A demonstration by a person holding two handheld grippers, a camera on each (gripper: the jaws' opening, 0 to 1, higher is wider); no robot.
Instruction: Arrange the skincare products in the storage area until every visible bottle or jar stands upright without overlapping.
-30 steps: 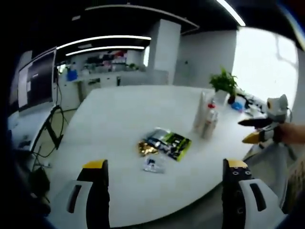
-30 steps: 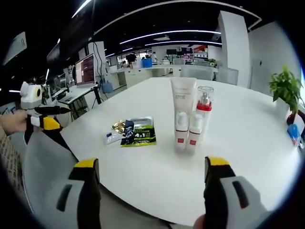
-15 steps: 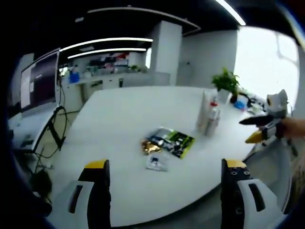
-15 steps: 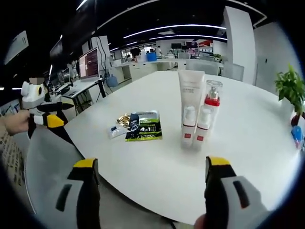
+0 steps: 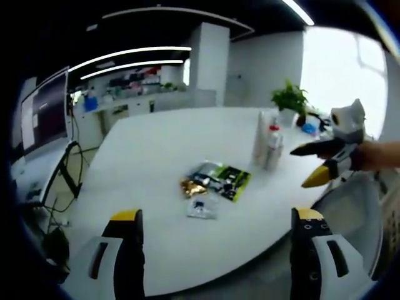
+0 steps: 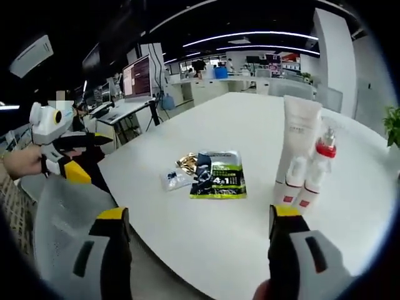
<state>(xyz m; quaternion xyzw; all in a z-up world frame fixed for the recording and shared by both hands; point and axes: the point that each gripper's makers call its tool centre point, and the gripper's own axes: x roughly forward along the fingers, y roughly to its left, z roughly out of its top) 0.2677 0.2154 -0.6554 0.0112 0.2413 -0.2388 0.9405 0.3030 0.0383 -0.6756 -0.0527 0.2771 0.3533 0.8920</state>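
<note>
On the round white table [image 5: 156, 150] a group of skincare products [image 5: 265, 145] stands upright: a tall white tube [image 6: 299, 134], a clear bottle with a red collar [image 6: 319, 167] and small white bottles with red labels [image 6: 289, 185], close together. Flat sachets [image 6: 215, 175] lie near the table's middle: a green and black pack, a gold one and a small clear one [image 5: 201, 207]. My left gripper [image 5: 217, 215] is open and holds nothing, short of the table edge. My right gripper [image 6: 199, 212] is open too, off the table; it is also seen from the side [image 5: 319, 164].
A potted plant [image 5: 289, 100] stands behind the bottles at the far edge. A grey chair [image 6: 69, 206] sits by the table's near edge, below the left gripper [image 6: 62, 153] held in a hand. Desks and monitors [image 6: 140, 78] fill the room behind.
The right gripper view has swung left, so the bottles now sit at its right side. In the left gripper view the right gripper has come closer. Nothing on the table has moved.
</note>
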